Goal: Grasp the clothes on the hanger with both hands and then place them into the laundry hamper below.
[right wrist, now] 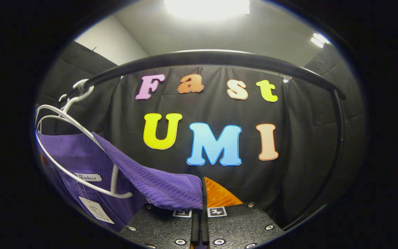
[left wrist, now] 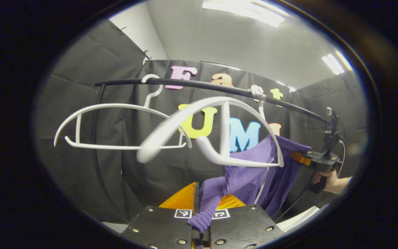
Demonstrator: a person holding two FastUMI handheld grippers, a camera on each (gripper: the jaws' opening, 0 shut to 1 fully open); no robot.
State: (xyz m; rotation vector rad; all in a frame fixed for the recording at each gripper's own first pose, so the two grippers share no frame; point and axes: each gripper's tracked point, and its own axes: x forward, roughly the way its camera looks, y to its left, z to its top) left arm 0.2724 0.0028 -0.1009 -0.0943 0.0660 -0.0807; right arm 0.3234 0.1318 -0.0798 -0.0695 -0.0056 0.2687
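Purple clothes (left wrist: 247,173) pinched in both jaws, white hanger (left wrist: 216,135) on black rail (left wrist: 199,84)

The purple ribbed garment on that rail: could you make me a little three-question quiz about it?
1. True or false: the purple ribbed garment has dropped clear of the white plastic hanger.
2. Which gripper pinches purple cloth? A) left gripper alone B) right gripper alone C) both
3. Fill in: the second white hanger on the black metal rail carries ____ clothing.

Key: 1 false, it hangs partly draped on it. 2 C. 3 no.
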